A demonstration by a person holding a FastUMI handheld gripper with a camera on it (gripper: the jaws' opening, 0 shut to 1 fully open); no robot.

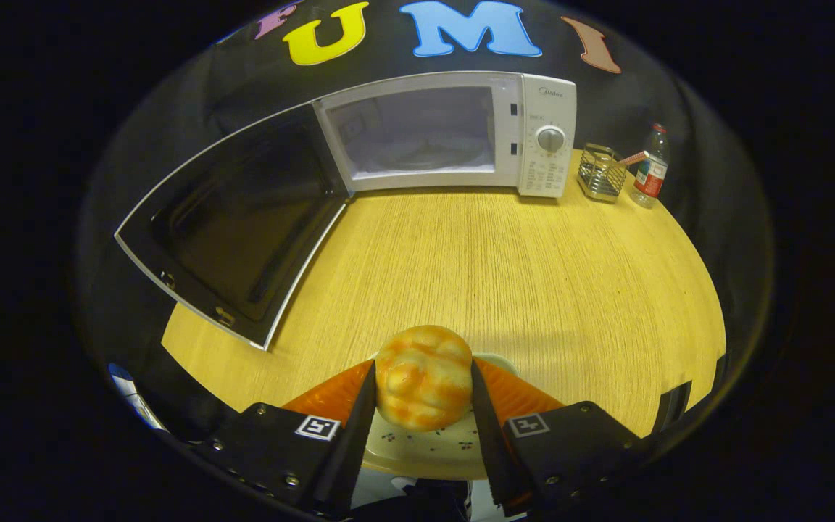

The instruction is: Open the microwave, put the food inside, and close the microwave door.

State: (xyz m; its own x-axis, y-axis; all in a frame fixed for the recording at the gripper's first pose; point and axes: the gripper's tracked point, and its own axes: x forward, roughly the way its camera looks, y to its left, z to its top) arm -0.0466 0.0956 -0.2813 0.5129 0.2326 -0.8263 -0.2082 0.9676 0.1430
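Gripper view: the bun (423, 377) is gripped between both fingers of the claw (423, 406), above a plate (425, 451). The open microwave (454, 134) lies straight ahead across the bench (533, 275), its door (236, 225) swung left.

Staged kitchen corner in a recording booth

A white microwave (446, 134) stood open on a wooden table (533, 275) beside a wire holder (600, 172) and a water bottle (651, 168), black cloth (193, 94) hanging behind.
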